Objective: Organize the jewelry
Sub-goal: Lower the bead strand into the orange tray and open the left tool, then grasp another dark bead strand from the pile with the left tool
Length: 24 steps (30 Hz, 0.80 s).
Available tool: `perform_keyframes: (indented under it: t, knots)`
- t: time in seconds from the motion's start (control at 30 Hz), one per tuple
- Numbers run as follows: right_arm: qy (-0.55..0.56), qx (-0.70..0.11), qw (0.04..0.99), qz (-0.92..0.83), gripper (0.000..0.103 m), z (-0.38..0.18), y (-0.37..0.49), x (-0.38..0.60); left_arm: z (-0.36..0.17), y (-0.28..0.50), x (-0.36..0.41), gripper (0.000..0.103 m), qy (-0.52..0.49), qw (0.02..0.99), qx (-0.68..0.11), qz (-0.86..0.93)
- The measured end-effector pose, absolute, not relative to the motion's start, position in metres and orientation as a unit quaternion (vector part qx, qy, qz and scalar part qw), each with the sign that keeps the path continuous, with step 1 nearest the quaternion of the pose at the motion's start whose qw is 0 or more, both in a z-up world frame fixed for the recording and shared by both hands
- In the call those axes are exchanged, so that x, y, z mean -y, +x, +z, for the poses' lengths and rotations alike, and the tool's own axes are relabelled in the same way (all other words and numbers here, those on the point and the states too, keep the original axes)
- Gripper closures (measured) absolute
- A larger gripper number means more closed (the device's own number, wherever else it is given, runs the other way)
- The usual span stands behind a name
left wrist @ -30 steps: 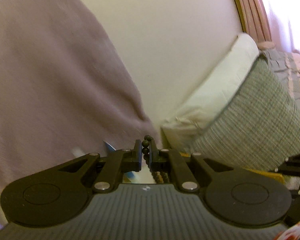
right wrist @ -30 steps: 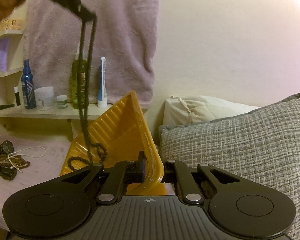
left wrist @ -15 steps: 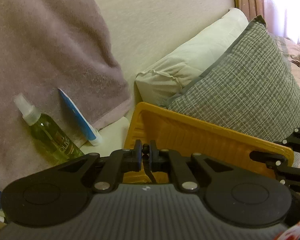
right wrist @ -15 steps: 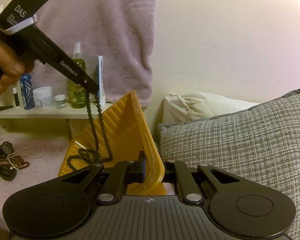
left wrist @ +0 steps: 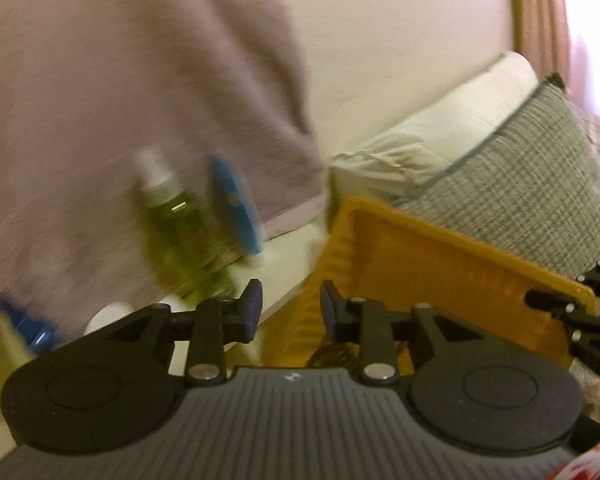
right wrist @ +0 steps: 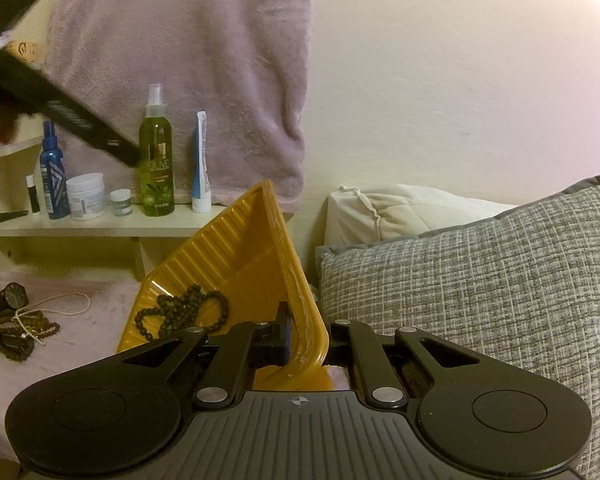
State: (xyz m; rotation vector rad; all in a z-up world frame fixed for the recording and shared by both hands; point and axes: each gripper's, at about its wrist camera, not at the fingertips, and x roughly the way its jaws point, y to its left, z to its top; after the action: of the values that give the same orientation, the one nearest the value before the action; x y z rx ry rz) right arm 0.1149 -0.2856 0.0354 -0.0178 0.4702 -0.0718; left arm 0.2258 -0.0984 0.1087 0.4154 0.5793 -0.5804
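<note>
My right gripper [right wrist: 306, 340] is shut on the near rim of a yellow ribbed tray [right wrist: 236, 256], holding it tilted up. A black bead necklace [right wrist: 184, 312] lies heaped in the tray's low end. My left gripper [left wrist: 290, 308] hovers above the tray [left wrist: 440, 272]; its jaws are opening and nothing is between them. In the right wrist view it [right wrist: 128, 154] reaches in from the upper left, held by a hand. On the pink cover to the left lie a black watch [right wrist: 10, 296], brown bead bracelets [right wrist: 20, 322] and a thin pearl chain [right wrist: 66, 306].
A cream shelf [right wrist: 100, 226] behind the tray carries a green spray bottle [right wrist: 156, 160], a blue bottle [right wrist: 52, 172], a white-and-blue tube [right wrist: 201, 164] and small jars. A mauve towel [right wrist: 188, 60] hangs above. A grey woven pillow [right wrist: 480, 292] and a cream pillow [right wrist: 400, 212] fill the right.
The left gripper's jaws have parted and let go of the black bead necklace, which now lies wholly in the tray. That gripper has drawn back to the left. The right gripper has not moved.
</note>
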Motion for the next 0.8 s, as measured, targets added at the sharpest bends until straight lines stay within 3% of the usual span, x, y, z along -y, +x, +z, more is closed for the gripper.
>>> perform_keyframes:
  t: [0.43, 0.8]
  knots:
    - [-0.009, -0.234, 0.972, -0.039, 0.094, 0.035, 0.114, 0.285, 0.076, 0.181, -0.053, 0.074, 0.126, 0.938, -0.307, -0.101]
    - [-0.014, -0.238, 0.97, -0.042, 0.094, 0.034, 0.114, 0.284, 0.001, 0.134, -0.082, 0.073, 0.052, 0.934, -0.349, -0.055]
